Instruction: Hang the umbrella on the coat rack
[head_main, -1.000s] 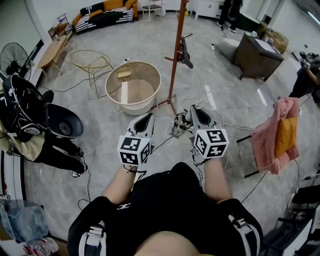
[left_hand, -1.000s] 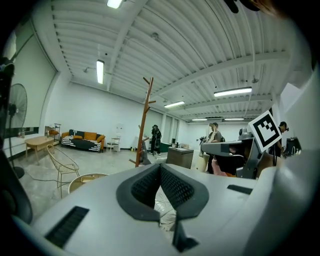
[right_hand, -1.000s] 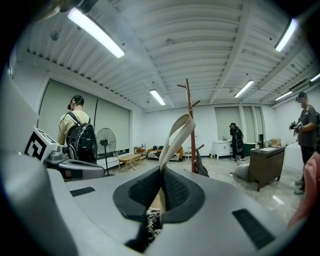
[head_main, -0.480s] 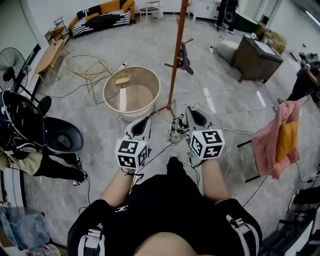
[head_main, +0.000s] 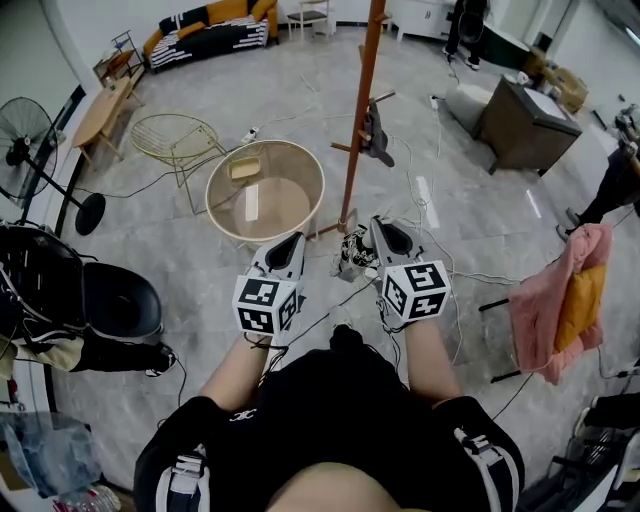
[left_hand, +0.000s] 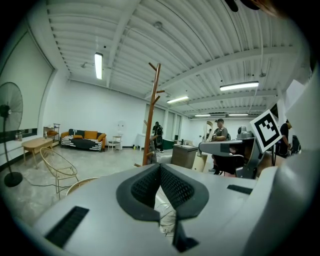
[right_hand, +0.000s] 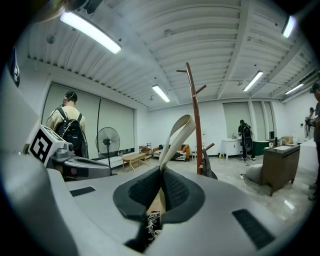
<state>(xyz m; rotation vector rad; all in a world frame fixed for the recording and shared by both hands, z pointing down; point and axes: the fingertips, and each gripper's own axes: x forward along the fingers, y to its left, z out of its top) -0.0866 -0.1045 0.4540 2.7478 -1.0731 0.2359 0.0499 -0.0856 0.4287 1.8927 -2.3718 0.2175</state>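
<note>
The coat rack (head_main: 358, 110) is an orange-brown pole with short pegs, standing on the floor just ahead of me; a dark item (head_main: 377, 135) hangs on one peg. A small folded umbrella (head_main: 352, 252) with a black-and-white pattern hangs between my two grippers. My right gripper (head_main: 378, 228) is shut on the umbrella's beige strap (right_hand: 179, 132), which loops up above the closed jaws (right_hand: 162, 172), with the rack pole (right_hand: 194, 120) behind it. My left gripper (head_main: 293, 240) is beside the umbrella, its jaws (left_hand: 160, 167) shut with nothing between them; the rack (left_hand: 152, 115) stands ahead.
A round beige tub (head_main: 222, 163) sits left of the rack base, a wire chair (head_main: 178, 135) behind it. A black round chair (head_main: 120, 300) and a fan (head_main: 30, 135) are at the left. Cables run over the floor. A pink cloth (head_main: 560, 300) hangs at the right, beyond it a dark cabinet (head_main: 525, 115).
The whole view has shifted as I stepped slightly toward the rack; its base now lies closer to the grippers. Both grippers keep their hold and spacing.
</note>
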